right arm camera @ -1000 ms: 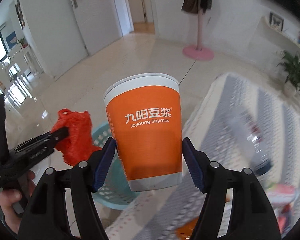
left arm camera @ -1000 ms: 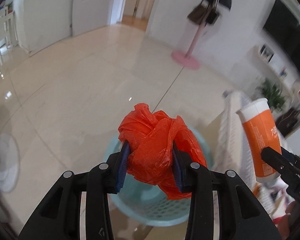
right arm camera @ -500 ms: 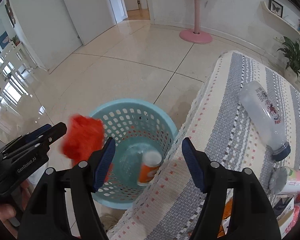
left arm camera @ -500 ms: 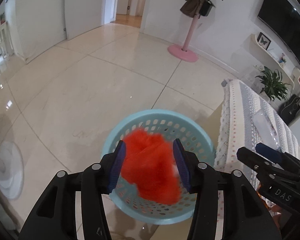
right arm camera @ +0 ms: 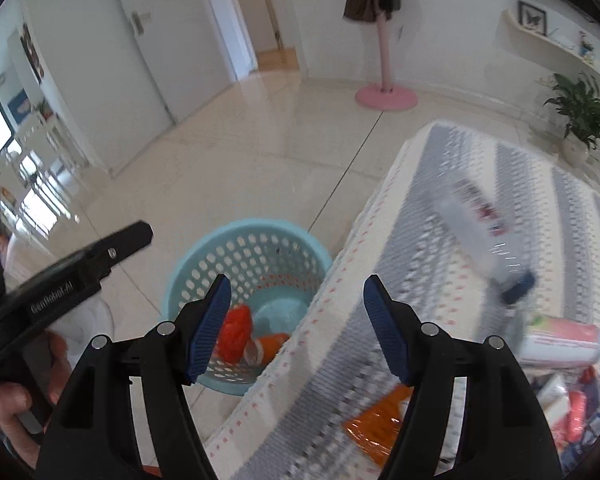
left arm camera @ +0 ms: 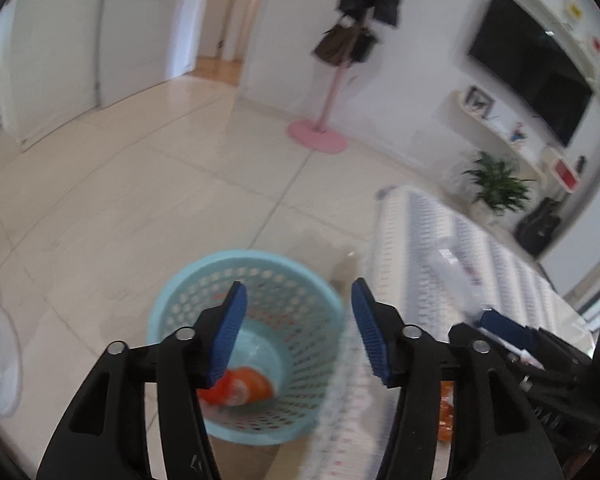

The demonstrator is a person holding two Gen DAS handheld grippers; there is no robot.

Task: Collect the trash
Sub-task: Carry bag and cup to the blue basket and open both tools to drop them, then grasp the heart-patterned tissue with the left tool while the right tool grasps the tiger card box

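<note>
A light blue perforated basket stands on the floor beside the table. At its bottom lie the crumpled red plastic bag and the orange paper cup. My left gripper hangs above the basket, its jaws opening with nothing between them. My right gripper stands open and empty over the basket's right rim and the table edge. A clear plastic bottle lies on the striped tablecloth. The left gripper also shows at the left of the right wrist view.
On the table near its front lie an orange wrapper, a pink and white can and several small packets. A pink coat stand and a potted plant stand farther off on the tiled floor.
The red bag left my left gripper and fell into the basket. The orange cup dropped from my right gripper into the basket too. Both grippers have since lifted and shifted toward the table.
</note>
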